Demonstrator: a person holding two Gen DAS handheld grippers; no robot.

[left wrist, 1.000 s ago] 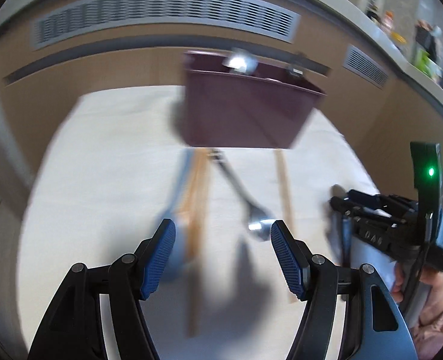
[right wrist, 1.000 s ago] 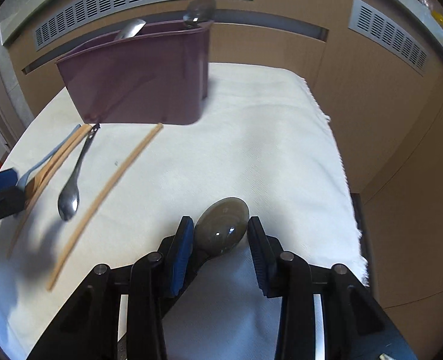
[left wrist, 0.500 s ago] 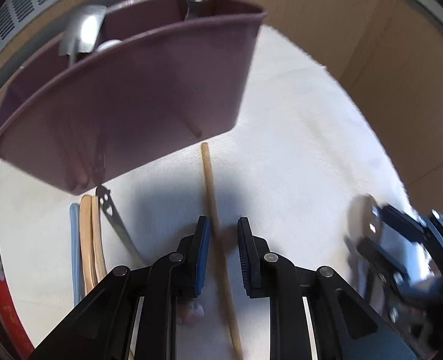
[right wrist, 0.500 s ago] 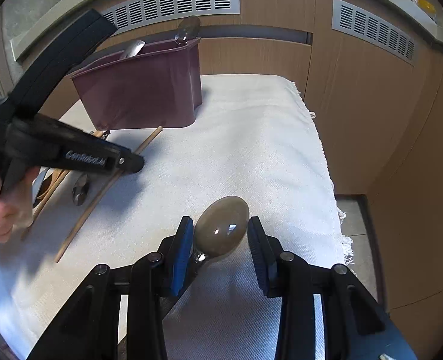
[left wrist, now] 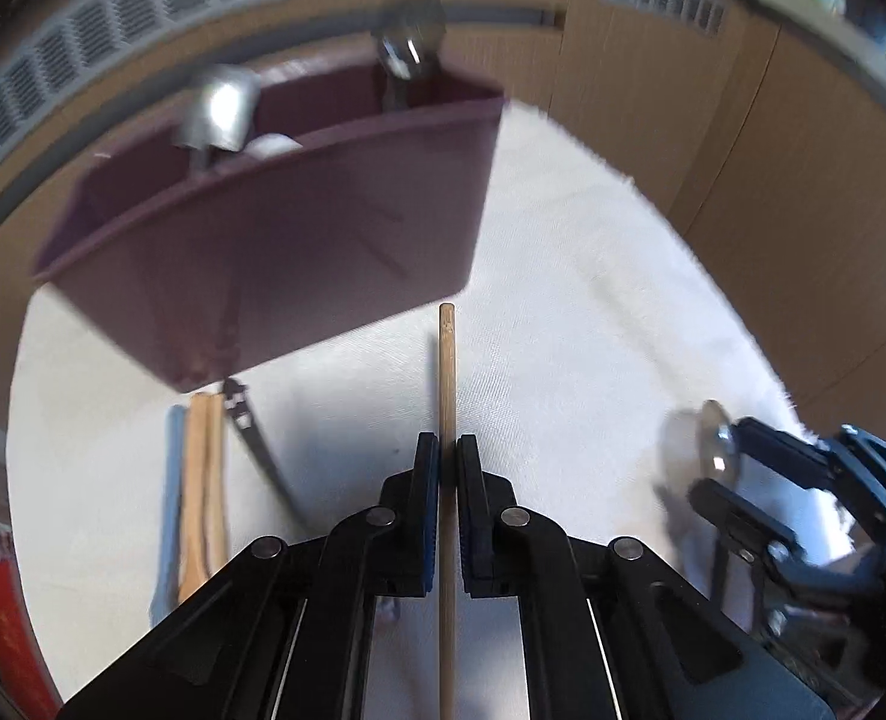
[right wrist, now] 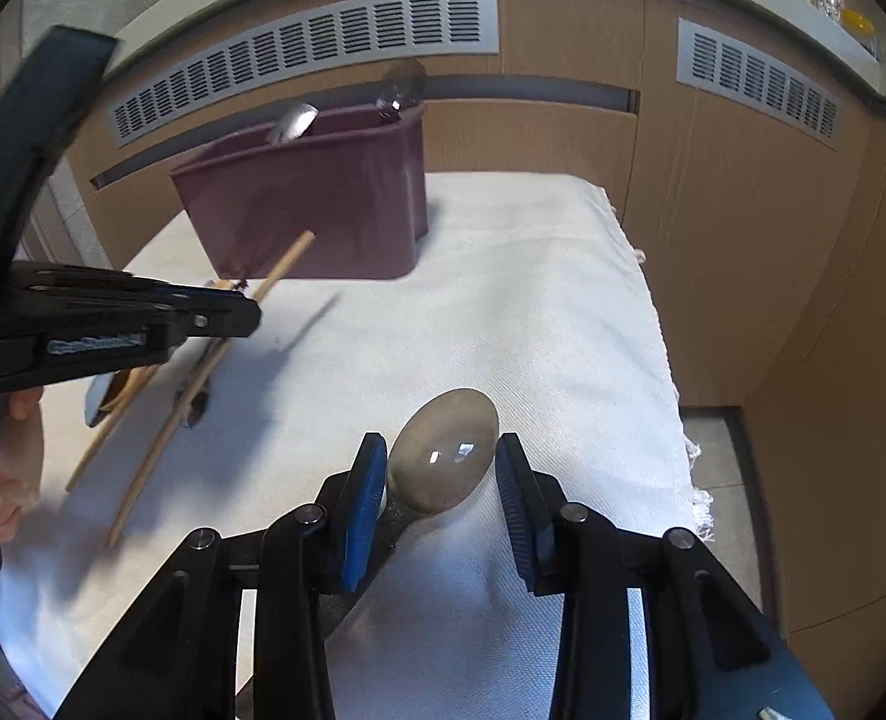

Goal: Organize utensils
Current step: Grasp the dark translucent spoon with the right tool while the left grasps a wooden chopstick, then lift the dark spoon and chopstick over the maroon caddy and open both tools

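My left gripper (left wrist: 448, 450) has its jaws closing tight on a thin wooden chopstick (left wrist: 446, 372), both pads pressing it. The stick's far end is raised off the cloth and points at the maroon utensil bin (left wrist: 275, 252). In the right wrist view the left gripper (right wrist: 251, 315) holds that chopstick (right wrist: 290, 261) just in front of the bin (right wrist: 323, 210). My right gripper (right wrist: 437, 462) is shut on a large metal spoon (right wrist: 443, 450), whose bowl sits between the blue pads above the cloth.
Two spoons (left wrist: 221, 108) stand in the bin. Wooden utensils (left wrist: 203, 480), a blue handle (left wrist: 170, 510) and a dark metal handle (left wrist: 257, 450) lie on the white cloth (right wrist: 533, 312) left of the chopstick. Wood-panelled cabinets with vents rise behind; the cloth's fringed edge drops off on the right.
The left gripper swung right over the single chopstick and shut on it, and the stick's far end lifted. The right gripper kept its hold on the spoon and drifted slightly back.
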